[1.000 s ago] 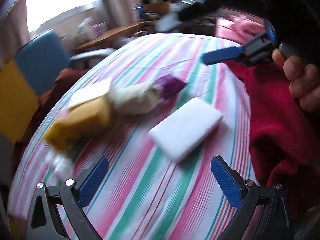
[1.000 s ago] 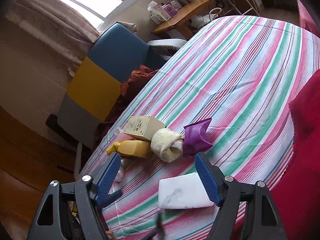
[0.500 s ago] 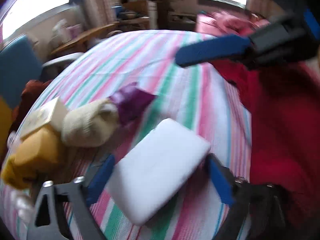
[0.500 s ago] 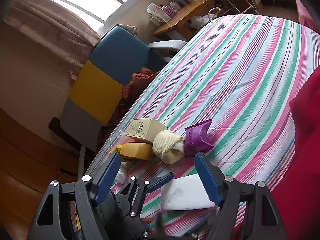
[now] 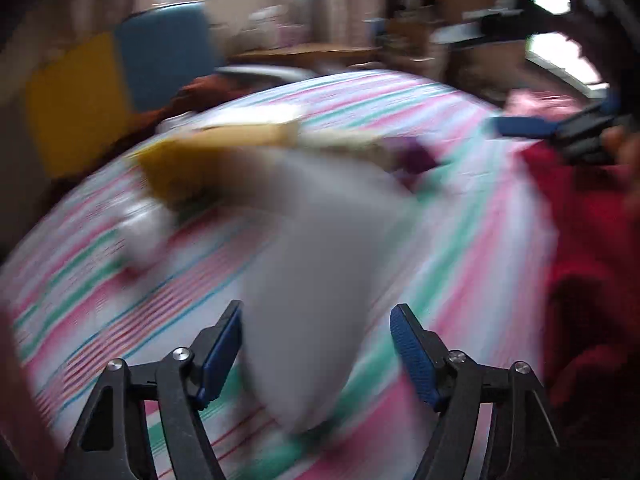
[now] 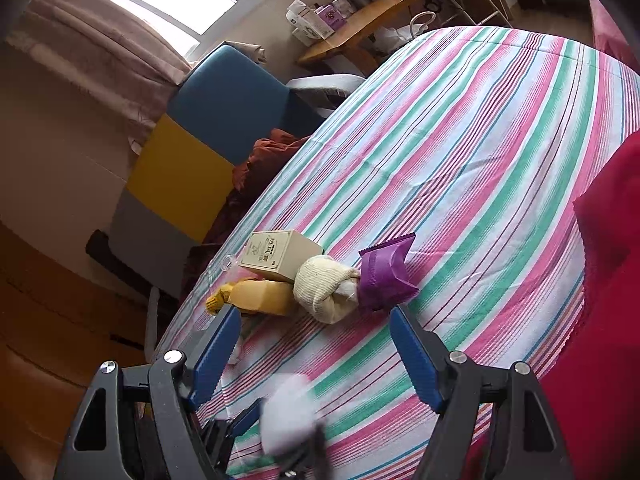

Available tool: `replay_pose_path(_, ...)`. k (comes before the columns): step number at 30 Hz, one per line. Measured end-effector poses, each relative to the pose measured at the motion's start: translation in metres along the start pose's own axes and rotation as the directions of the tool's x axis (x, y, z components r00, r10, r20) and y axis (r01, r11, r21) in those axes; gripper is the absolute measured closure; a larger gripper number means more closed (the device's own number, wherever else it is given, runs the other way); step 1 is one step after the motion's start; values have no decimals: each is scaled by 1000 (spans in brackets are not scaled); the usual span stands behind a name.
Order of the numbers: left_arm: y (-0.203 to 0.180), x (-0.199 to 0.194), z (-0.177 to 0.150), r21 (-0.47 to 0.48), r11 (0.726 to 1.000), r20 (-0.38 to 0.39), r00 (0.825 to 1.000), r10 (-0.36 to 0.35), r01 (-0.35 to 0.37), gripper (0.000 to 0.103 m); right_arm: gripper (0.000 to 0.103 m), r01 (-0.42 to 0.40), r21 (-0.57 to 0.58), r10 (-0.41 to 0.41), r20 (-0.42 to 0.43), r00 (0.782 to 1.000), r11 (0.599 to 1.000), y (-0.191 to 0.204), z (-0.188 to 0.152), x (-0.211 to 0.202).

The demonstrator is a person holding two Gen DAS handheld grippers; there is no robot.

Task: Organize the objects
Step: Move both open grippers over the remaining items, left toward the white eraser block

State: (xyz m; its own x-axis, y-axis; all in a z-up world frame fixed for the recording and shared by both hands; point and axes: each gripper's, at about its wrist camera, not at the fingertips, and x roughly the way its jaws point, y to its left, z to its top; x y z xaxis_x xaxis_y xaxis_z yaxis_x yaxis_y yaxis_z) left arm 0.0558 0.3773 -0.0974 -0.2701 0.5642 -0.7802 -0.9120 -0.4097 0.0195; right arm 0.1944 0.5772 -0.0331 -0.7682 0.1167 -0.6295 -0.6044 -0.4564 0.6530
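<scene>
My left gripper (image 5: 316,356) tilts steeply down, jaws closing around a white pad (image 5: 320,280); my right gripper (image 6: 316,354) hovers with jaws apart, nothing between them

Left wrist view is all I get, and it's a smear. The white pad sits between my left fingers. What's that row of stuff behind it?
Observer: The right wrist view shows four things: a yellow pack, a cream printed box, a rolled cream sock and a purple packet.
Operator: Are they touching?
Observer: The sock presses against both the box and the purple packet.
Operator: Is the right gripper carrying anything?
Observer: No. The right gripper is open and empty. The left gripper is closing, with the white pad between its jaws.
</scene>
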Motion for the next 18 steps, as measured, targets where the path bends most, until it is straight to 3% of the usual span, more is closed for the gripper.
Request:
replay_pose_path(2,19,-5,-9,-90,995,14,999,-47,48,35,25,14,3,-14,-1,1000,1000,0,0,1)
replay_pose_path(6,16,-6,-15,-52,999,27,1000,-9,11,34,25,45,11,-45,-8,999,999,-1,0,3)
replay_pose_path(8,18,-5,-14,-57,998,29,999,-28,29,34,25,53,12,-53,-10,999,999,-1,0,3)
replay_pose_path(11,22,-5,-16,-65,996,35,997,-63,66,27,25,64,14,-64,-15,998,998,-2,0,4)
replay_pose_path(15,17,-10,-20,-42,997,34,998,-61,62,18,25,75,9,-75,-25,997,997,-1,0,6)
replay_pose_path(18,19,-8,-19,-58,992,37,993,-108,110,10,25,76,9,-76,-32,997,997,-1,-1,7)
